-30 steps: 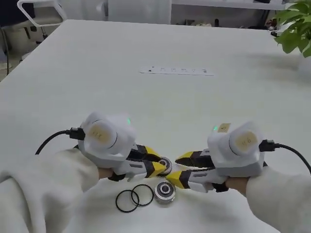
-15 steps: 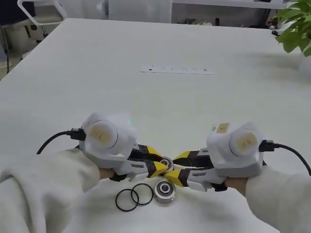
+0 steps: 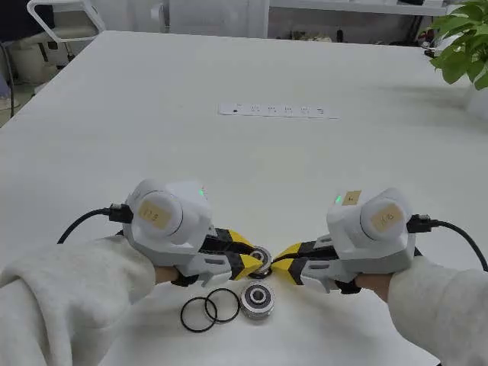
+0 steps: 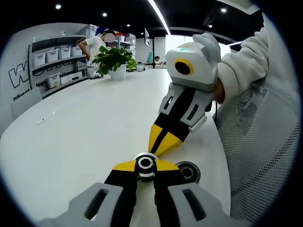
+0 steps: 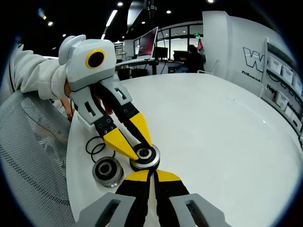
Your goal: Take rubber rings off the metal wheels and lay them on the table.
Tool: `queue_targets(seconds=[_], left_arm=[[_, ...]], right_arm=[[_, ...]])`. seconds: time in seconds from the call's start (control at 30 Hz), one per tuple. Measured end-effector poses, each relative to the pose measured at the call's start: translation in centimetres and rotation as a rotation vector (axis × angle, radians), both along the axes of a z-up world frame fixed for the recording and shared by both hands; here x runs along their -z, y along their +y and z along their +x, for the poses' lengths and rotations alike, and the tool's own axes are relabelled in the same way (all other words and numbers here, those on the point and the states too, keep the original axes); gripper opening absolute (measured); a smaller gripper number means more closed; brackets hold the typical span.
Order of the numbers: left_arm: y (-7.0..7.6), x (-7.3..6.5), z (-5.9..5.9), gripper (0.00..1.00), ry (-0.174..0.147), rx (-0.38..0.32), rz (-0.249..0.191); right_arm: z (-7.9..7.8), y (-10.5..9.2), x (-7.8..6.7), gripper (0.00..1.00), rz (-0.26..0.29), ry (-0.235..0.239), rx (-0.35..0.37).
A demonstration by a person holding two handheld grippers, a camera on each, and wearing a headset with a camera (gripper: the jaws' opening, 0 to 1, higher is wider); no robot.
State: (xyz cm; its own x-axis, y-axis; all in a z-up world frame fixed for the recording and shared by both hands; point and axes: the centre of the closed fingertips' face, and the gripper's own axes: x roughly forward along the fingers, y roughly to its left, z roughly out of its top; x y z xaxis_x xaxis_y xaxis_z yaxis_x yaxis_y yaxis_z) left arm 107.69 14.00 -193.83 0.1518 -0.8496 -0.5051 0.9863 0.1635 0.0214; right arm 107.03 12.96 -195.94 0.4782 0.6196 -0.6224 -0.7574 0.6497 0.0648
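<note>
Shiny metal wheels (image 3: 258, 300), matt black rubber rings (image 3: 183, 314), matt white tbl (image 3: 229, 168).

Bare table (image 3: 137, 130) spreads across the upper frame, broken only by a power strip (image 3: 277, 110), while loose rings (image 3: 210, 309) and a wheel (image 3: 258, 300) crowd bottom centre.

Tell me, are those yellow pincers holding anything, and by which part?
The left gripper clamps a wheel by its rim, one jaw each side. The right gripper, jaws shut, meets the wheel's edge; whether it grips anything cannot be told.
</note>
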Motion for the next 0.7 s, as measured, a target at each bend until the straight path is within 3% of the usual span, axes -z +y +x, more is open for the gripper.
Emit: queue_targets(seconds=[0.17, 0.27, 0.43, 0.7], left_arm=[[0.00, -0.02, 0.00, 0.07, 0.004, -0.002, -0.002], [-0.01, -0.03, 0.04, 0.07, 0.005, -0.008, -0.004], [-0.03, -0.05, 0.07, 0.07, 0.006, -0.010, -0.009], [-0.17, -0.04, -0.09, 0.07, 0.000, -0.001, -0.010]], right_arm=[[0.05, -0.21, 0.11, 0.01, 0.120, 0.099, 0.088], [0.03, -0.19, 0.16, 0.01, 0.153, 0.132, 0.121], [0.14, -0.29, 0.04, 0.00, 0.161, 0.142, 0.143], [0.04, -0.61, -0.11, 0.00, 0.210, 0.227, 0.210]])
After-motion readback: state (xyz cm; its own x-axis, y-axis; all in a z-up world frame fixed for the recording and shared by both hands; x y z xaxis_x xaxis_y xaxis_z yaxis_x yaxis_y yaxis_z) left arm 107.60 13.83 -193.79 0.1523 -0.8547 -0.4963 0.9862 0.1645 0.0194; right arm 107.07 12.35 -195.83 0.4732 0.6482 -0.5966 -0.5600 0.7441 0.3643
